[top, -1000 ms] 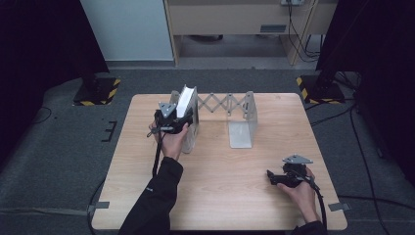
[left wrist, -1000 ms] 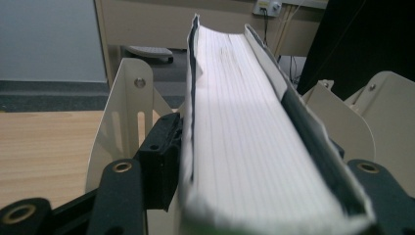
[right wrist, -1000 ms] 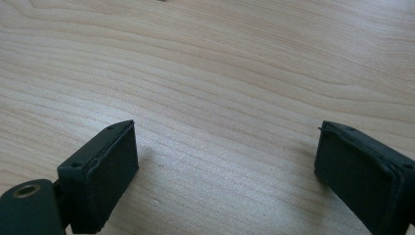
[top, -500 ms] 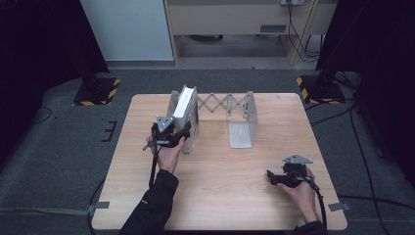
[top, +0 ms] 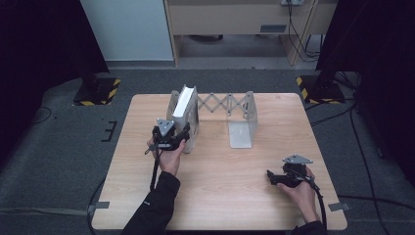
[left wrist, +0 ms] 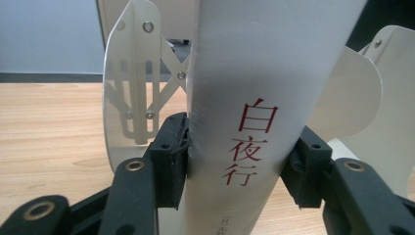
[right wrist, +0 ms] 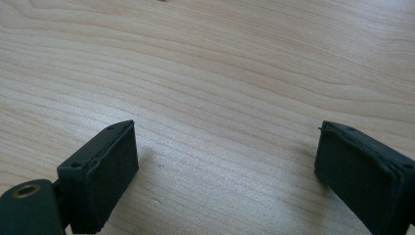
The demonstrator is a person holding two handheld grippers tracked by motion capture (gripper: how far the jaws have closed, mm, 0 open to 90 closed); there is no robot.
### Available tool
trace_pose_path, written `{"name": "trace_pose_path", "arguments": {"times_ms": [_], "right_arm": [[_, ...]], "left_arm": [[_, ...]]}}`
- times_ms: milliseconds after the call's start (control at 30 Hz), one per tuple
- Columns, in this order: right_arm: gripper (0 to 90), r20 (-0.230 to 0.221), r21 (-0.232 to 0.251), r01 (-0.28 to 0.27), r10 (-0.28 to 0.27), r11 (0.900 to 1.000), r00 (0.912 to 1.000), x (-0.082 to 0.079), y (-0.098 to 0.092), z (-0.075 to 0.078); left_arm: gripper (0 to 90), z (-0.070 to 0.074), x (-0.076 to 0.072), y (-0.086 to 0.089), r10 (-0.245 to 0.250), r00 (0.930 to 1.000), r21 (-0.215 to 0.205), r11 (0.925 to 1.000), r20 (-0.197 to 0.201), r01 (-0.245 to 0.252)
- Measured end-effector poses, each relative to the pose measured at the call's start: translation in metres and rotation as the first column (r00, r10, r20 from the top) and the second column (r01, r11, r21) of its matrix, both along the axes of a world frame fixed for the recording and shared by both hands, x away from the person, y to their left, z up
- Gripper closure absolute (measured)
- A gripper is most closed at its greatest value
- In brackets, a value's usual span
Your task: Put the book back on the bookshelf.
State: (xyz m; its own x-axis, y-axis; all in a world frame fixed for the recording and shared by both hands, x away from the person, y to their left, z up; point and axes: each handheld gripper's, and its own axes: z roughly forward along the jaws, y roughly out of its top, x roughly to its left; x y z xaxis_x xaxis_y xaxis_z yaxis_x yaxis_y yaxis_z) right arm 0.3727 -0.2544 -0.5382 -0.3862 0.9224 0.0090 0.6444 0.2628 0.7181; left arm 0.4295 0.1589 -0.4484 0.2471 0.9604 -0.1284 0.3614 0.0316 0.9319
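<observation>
A white book [top: 183,104] with red characters on its spine [left wrist: 244,98] stands upright at the left end of a white expanding book rack [top: 226,104]. My left gripper [top: 188,133] meets it from the near side. In the left gripper view the jaws have just been closing, and both black pads [left wrist: 172,152] now press on the two sides of the spine around my left gripper [left wrist: 240,147]. My right gripper [top: 270,177] rests low over the table at the near right, jaws open with bare wood between them [right wrist: 225,161].
The rack's right end plate [top: 244,122] stands at the table's middle back, its scissor links joining it to the left plate [left wrist: 129,88]. The wooden table [top: 220,200] ends close behind the rack. Dark floor with cables surrounds it.
The left hand has drawn back toward the person and sunk lower along the book's spine. The right hand has not moved.
</observation>
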Motion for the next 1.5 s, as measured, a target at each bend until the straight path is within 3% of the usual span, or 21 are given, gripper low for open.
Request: {"name": "trace_pose_path", "arguments": {"times_ms": [500, 867, 1000, 1200, 1333, 1500], "right_arm": [[9.2, 0.003, -0.004, -0.004, 0.004, 1.000, 1.0000, 0.001, 0.000, 0.000], [9.3, 0.003, -0.002, -0.003, 0.003, 1.000, 1.0000, 0.001, 0.001, 0.000], [9.3, 0.002, -0.001, -0.002, 0.002, 1.000, 1.0000, 0.001, 0.001, 0.000], [9.3, -0.003, 0.001, -0.004, 0.004, 1.000, 1.0000, 0.001, 0.001, 0.000], [9.3, -0.002, 0.002, -0.004, 0.004, 1.000, 1.0000, 0.001, 0.001, 0.000], [9.3, -0.002, 0.002, -0.004, 0.004, 1.000, 1.0000, 0.001, 0.001, 0.000]], "left_arm": [[49.6, 0.000, 0.003, -0.011, 0.026, 0.9996, 0.022, 0.9994, 0.006, -0.026], [45.7, -0.011, -0.006, 0.004, -0.084, 0.9958, -0.029, 0.9960, 0.037, 0.085], [46.2, -0.013, -0.008, 0.003, -0.088, 0.9957, -0.046, 0.9949, 0.027, 0.089], [46.1, -0.011, -0.007, -0.004, -0.077, 0.9967, -0.034, 0.9964, 0.027, 0.078], [45.9, -0.006, -0.003, -0.010, -0.089, 0.9960, -0.008, 0.9960, -0.006, 0.089], [45.3, -0.008, 0.003, -0.011, -0.085, 0.9962, -0.002, 0.9964, 0.019, 0.085]]}}
